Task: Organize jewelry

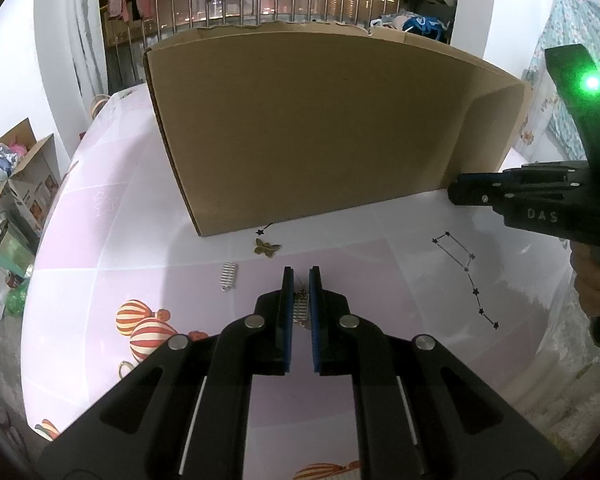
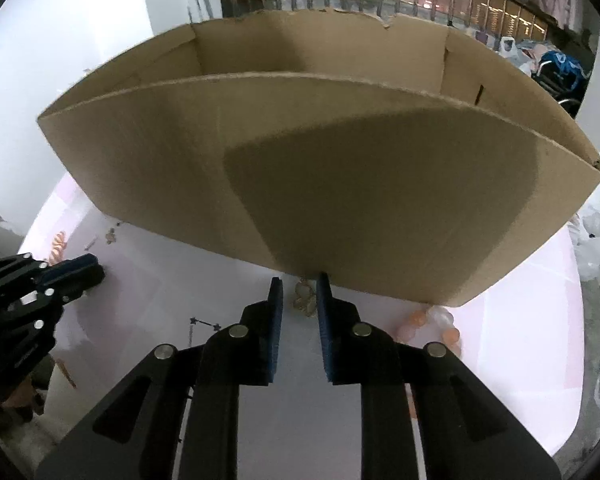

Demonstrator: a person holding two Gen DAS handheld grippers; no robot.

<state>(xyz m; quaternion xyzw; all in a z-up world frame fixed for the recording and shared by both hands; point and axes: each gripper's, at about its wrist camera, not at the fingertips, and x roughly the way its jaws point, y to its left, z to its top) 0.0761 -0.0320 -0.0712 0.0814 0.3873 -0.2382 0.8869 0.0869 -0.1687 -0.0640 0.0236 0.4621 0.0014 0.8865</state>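
My left gripper (image 1: 301, 274) points down at the pink tablecloth, shut on a small silver comb-shaped piece (image 1: 301, 309) that sits between its blue pads. A second silver comb-shaped piece (image 1: 229, 276) and a brass butterfly charm (image 1: 267, 247) lie on the cloth just ahead, near the cardboard box (image 1: 300, 120). My right gripper (image 2: 300, 281) stands open at the foot of the box (image 2: 300, 152). A pale gold piece (image 2: 306, 301) lies on the cloth between its fingertips, which do not press on it. Each gripper shows in the other view: the right gripper (image 1: 456, 192), the left gripper (image 2: 96, 270).
The tall open-topped box fills the back of the table (image 1: 380, 280). A hand (image 1: 596, 292) holds the right gripper's handle. The cloth carries printed balloons (image 1: 140, 324) and star lines (image 1: 470, 258). An open carton (image 1: 24, 168) of clutter stands on the floor at the left.
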